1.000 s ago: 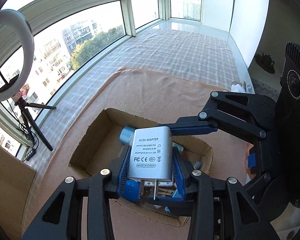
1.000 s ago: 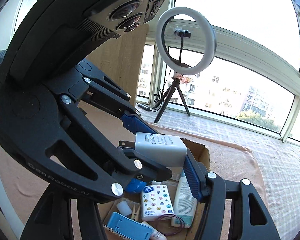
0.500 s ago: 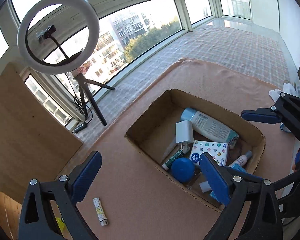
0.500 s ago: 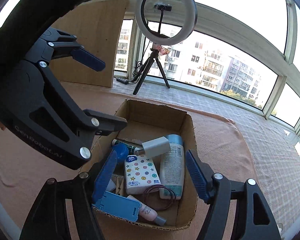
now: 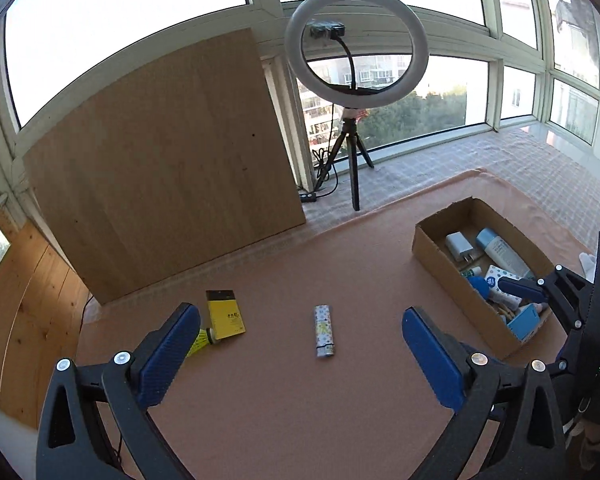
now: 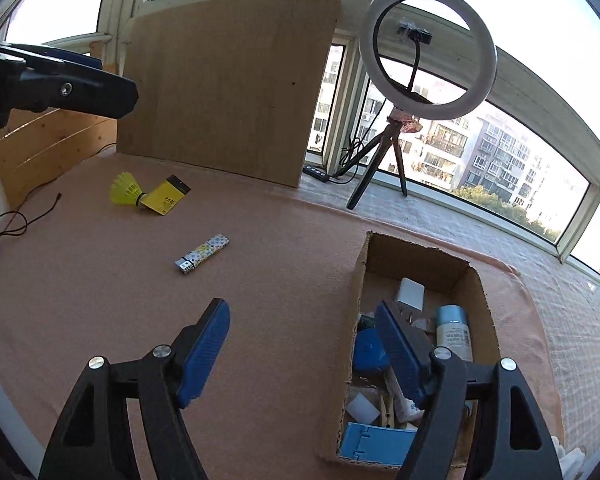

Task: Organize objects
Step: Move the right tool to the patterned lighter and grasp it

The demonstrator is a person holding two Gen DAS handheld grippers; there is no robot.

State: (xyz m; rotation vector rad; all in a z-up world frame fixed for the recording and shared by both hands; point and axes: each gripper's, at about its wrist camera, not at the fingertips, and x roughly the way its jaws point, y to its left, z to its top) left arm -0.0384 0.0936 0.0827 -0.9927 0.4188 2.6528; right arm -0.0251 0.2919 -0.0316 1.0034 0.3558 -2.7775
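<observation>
Fingers of the left gripper [image 5: 300, 340] have just been spreading and now stand wide with nothing between them, aimed at the patterned lighter [image 5: 324, 331] lying flat on the pink cloth [image 5: 284, 408]. To pick it up well, I would come down across its narrow sides at mid-length and close gently, since it is slim and could skid. The right gripper [image 6: 302, 344] is also empty, its fingers apart and still widening, hanging beside the cardboard box [image 6: 358, 280], which already holds the white charger [image 5: 459, 245] and a bottle [image 6: 454, 330]. Farther left lie a yellow shuttlecock [image 6: 125, 189] touching a yellow notepad [image 5: 224, 314]. Nothing blocks the lighter.
</observation>
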